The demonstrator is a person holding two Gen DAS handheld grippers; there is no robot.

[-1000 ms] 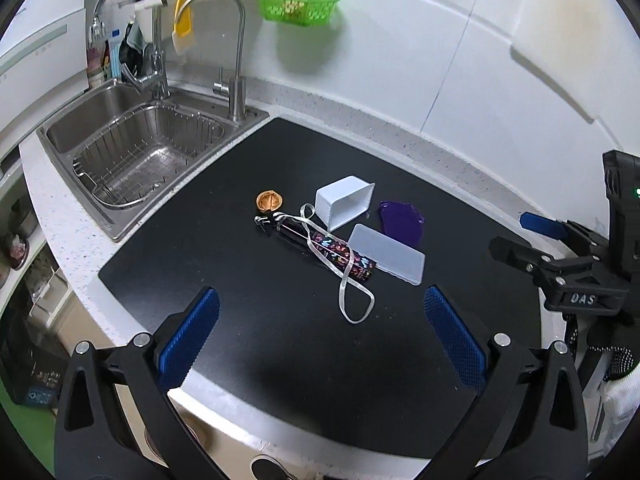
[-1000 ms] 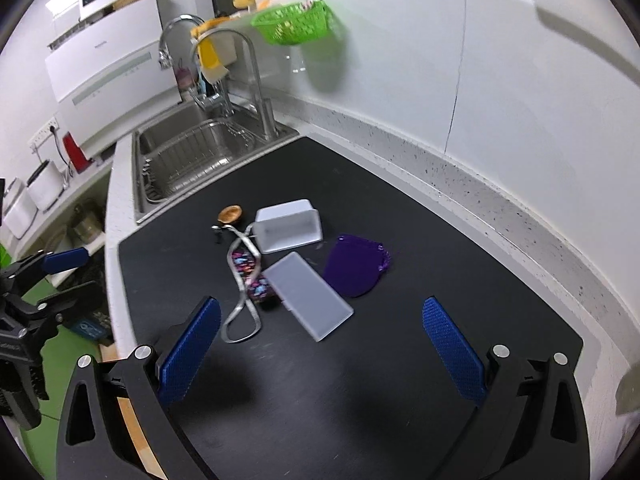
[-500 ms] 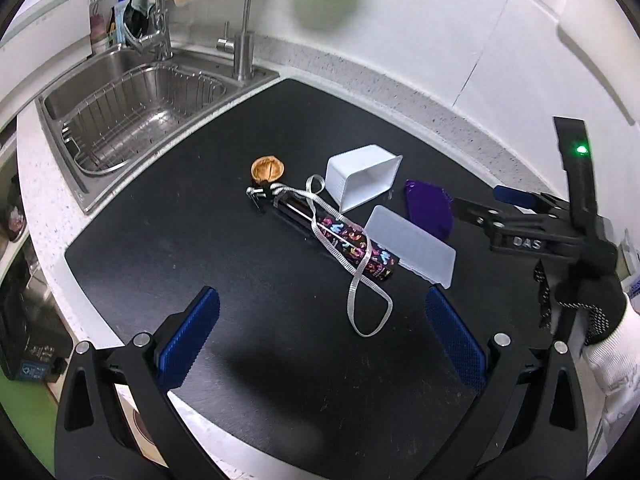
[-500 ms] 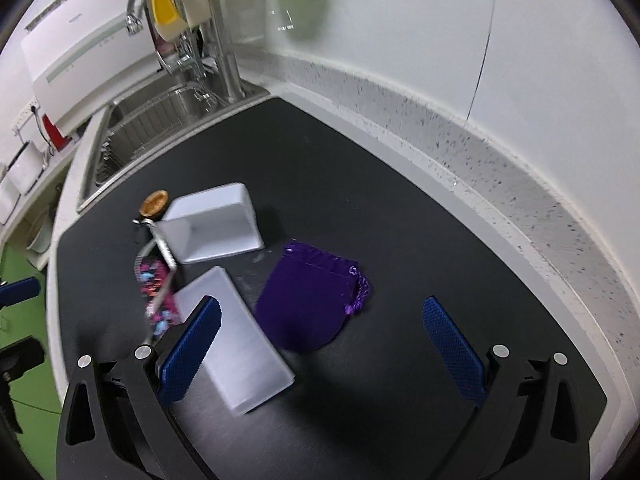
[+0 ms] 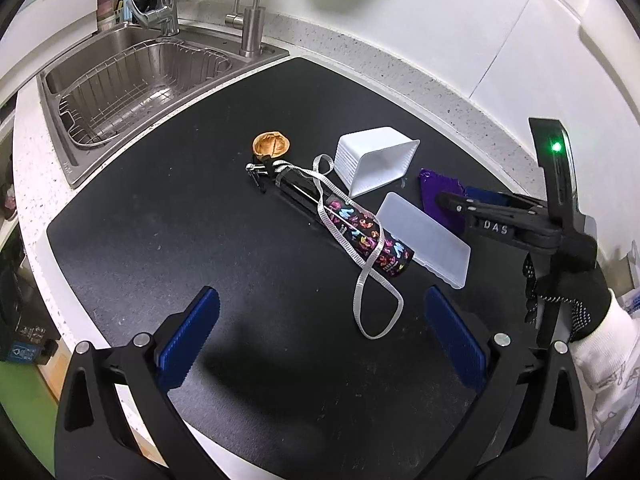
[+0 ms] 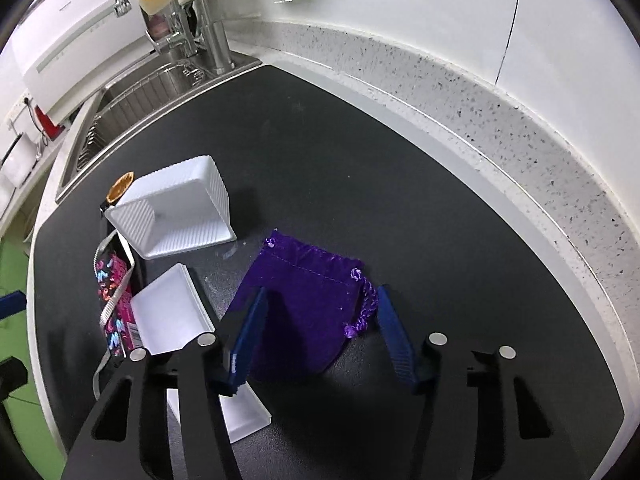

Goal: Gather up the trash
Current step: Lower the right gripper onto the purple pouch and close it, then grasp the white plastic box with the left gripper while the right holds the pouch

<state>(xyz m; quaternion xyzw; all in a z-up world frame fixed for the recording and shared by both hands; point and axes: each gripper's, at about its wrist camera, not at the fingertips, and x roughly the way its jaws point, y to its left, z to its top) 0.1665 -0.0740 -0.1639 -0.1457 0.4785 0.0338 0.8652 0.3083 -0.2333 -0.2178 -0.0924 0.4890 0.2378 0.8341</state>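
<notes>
A purple drawstring pouch (image 6: 304,300) lies flat on the black mat (image 6: 360,184). My right gripper (image 6: 320,340) straddles the pouch's near half, jaws partly closed, pads on either side; it also shows in the left wrist view (image 5: 472,200) over the pouch (image 5: 434,186). My left gripper (image 5: 320,336) is open and empty above the mat's near part. Ahead of it lie a patterned black tube with a grey strap (image 5: 348,224), a walnut shell (image 5: 271,145), a white tub on its side (image 5: 374,164) and a white lid (image 5: 424,236).
A steel sink (image 5: 132,76) with a wire basket and taps sits at the far left. A speckled counter edge (image 6: 500,120) and white wall run behind the mat. The mat's front edge drops off near the left gripper.
My right gripper moved down and forward over the purple pouch and its jaws narrowed around it. My left gripper moved closer to the items on the mat.
</notes>
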